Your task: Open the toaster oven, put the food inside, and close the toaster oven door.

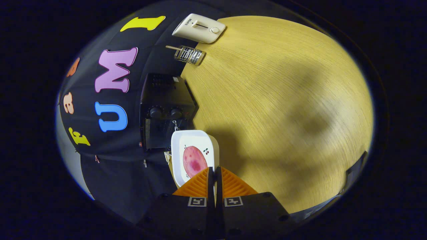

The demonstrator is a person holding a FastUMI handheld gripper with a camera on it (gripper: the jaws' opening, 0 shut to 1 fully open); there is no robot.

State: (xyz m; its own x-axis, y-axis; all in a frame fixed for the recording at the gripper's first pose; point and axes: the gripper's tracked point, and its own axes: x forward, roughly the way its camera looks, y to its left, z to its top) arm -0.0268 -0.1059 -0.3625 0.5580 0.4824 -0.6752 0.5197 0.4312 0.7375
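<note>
Right up close, the tool (pixel 215 171) pinches the near rim of a white plate (pixel 178 146) with pink food (pixel 194 161) on it; just past it sits the black toaster oven (pixel 165 110), door shut, on the desk (pixel 277 110)

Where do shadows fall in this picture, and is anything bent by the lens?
Gripper view: broad soft shadows darken the wooden table; the black toaster oven is dim; the fisheye curves the table's edge; the gripper is shut on the white plate, sharp.
</note>
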